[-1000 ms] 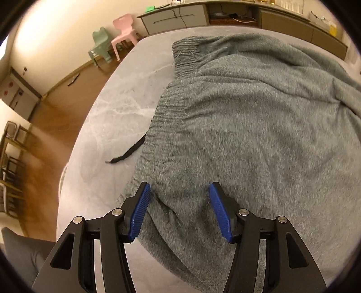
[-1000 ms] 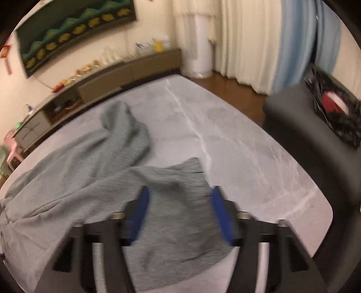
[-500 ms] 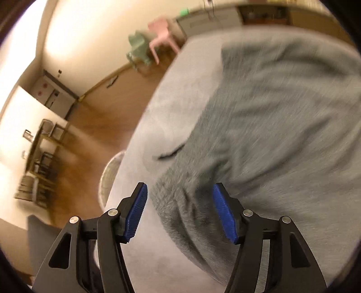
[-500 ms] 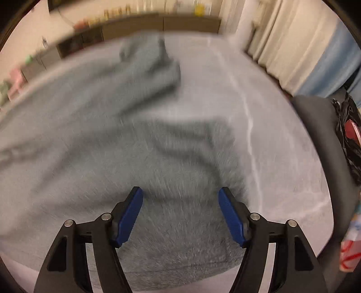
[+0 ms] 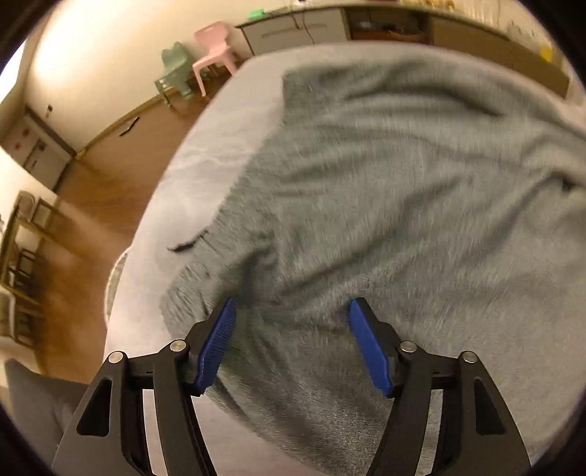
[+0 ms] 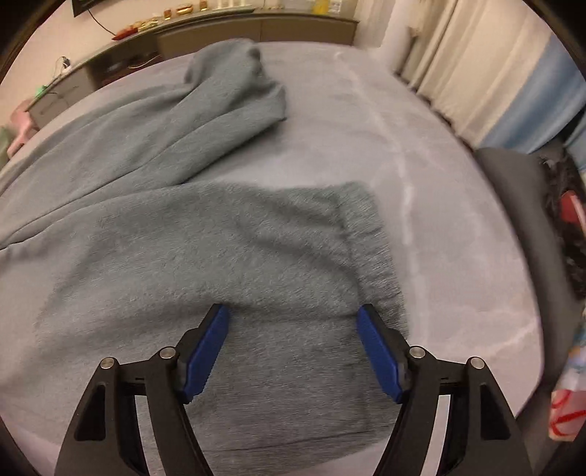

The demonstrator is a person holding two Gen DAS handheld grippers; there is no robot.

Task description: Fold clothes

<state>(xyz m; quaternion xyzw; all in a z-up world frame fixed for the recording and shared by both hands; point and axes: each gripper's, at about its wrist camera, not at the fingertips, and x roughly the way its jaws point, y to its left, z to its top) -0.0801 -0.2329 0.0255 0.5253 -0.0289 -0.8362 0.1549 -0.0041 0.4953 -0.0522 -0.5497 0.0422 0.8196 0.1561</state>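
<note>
Grey fleece trousers lie spread on a grey marbled table. In the left wrist view the elastic waistband end is at the left, with a black drawstring poking out. My left gripper is open just above the waistband corner, which looks bunched. In the right wrist view one leg ends in a ribbed cuff; the other leg lies crumpled behind it. My right gripper is open over the near leg, its right pad close to the cuff.
A dark chair stands at the table's right edge. A low cabinet runs along the far wall. Pink and green small chairs stand on the wooden floor at the far left. The table lies bare right of the cuff.
Both views swung and blurred, then steadied. The left gripper shifted over the waistband corner, where the cloth now looks bunched. The right gripper moved lower and forward over the near leg.
</note>
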